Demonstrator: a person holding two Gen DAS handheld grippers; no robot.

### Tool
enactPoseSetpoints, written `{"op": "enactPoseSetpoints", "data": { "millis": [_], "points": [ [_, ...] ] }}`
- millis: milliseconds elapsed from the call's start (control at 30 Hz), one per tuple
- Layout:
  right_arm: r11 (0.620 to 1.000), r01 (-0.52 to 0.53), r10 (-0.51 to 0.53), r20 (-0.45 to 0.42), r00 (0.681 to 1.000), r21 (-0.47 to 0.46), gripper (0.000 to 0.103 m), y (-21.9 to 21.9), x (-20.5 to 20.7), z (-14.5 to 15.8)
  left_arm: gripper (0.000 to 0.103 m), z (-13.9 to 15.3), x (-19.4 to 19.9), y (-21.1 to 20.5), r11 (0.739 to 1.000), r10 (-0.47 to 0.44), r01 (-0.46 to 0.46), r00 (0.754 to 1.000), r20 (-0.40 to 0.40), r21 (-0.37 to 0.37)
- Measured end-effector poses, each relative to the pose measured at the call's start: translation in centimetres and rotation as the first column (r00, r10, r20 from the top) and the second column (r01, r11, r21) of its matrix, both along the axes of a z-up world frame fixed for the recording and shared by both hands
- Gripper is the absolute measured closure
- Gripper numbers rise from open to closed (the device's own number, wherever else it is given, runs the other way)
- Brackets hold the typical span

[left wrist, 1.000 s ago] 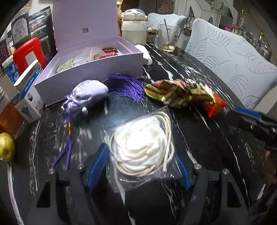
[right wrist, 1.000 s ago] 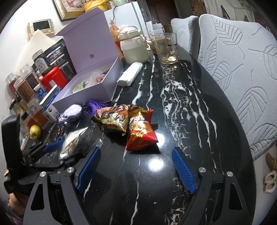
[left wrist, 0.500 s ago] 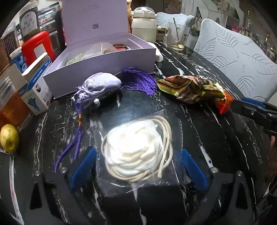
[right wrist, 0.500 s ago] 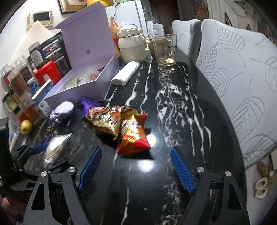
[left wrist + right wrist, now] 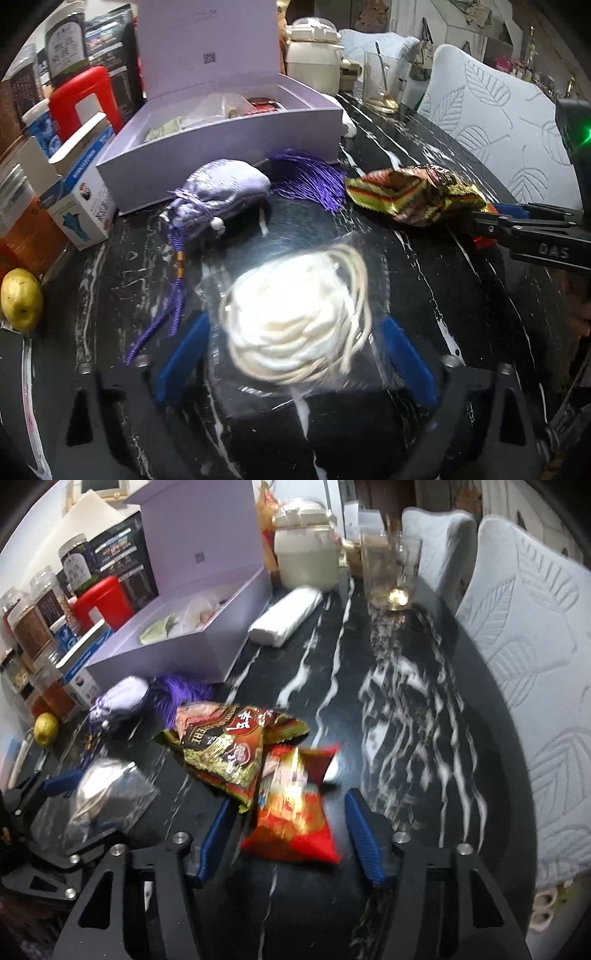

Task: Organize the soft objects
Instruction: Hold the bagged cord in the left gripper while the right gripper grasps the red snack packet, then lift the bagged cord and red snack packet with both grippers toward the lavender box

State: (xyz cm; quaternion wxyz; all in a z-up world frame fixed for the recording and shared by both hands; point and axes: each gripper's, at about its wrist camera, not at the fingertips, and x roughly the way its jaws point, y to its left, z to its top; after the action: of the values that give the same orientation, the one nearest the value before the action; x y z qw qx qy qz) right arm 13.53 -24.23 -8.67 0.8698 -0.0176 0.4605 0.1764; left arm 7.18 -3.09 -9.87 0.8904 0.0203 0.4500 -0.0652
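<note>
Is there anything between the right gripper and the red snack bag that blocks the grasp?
Nothing visible. The red snack bag already lies between the closing fingers of the right gripper. The gold snack bag overlaps its far left edge only.

Raised letters "DAS" readable on the black arm of the right claw point(image 5: 476, 221), seen from the left wrist. Small QR code printed on the open lid of the lilac box point(image 5: 207, 59), beyond the left claw point(image 5: 291, 358). Large Chinese characters on the gold snack packet point(image 5: 229, 749) ahead of the right claw, too blurred to read.
</note>
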Motion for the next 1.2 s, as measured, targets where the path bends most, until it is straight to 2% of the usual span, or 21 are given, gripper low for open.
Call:
{"op": "enactPoseSetpoints", "data": {
  "millis": [67, 100, 200, 433, 700, 1000, 1200],
  "points": [
    [1.0, -0.003, 0.003, 0.005, 1.0, -0.017, 0.064, 0.1, 0.2, 0.0, 0.026, 0.1, 0.0, 0.0, 1.0, -0.008, 0.008, 1.0, 0.005, -0.002],
    [1.0, 0.0, 0.0, 0.007, 1.0, -0.013, 0.066, 0.0, 0.2, -0.1, 0.035, 0.2, 0.0, -0.1, 1.0, -0.012, 0.012, 1.0, 0.011, -0.003],
    [1.0, 0.0, 0.0, 0.006, 1.0, -0.005, 0.068, -0.1, 0.0, 0.0, 0.05, 0.4, 0.0, -0.4, 0.999, -0.032, 0.032, 0.999, 0.022, 0.0],
    [0.998, 0.055, -0.055, -0.01, 0.998, 0.018, 0.069, -1.2, -2.0, 0.1, 0.054, 0.5, -0.2, -0.3, 0.999, -0.054, 0.054, 0.998, 0.022, -0.005],
    [0.995, 0.096, -0.096, -0.016, 0.995, 0.029, 0.069, -1.4, -5.2, 0.2, 0.054, 0.9, -2.1, 0.4, 0.996, -0.053, 0.054, 0.999, 0.013, -0.065],
    [0.991, 0.099, -0.097, -0.026, 0.995, 0.086, 0.069, -0.5, -8.2, 0.3, 0.054, 1.4, -4.6, 1.6, 0.996, -0.028, 0.03, 0.999, 0.022, -0.085],
    [0.991, 0.064, -0.063, -0.015, 0.998, 0.117, 0.069, 1.0, -10.1, 0.8, 0.054, 2.2, -6.3, 2.3, 0.995, -0.02, 0.025, 0.998, 0.055, -0.095]
  ]
}}
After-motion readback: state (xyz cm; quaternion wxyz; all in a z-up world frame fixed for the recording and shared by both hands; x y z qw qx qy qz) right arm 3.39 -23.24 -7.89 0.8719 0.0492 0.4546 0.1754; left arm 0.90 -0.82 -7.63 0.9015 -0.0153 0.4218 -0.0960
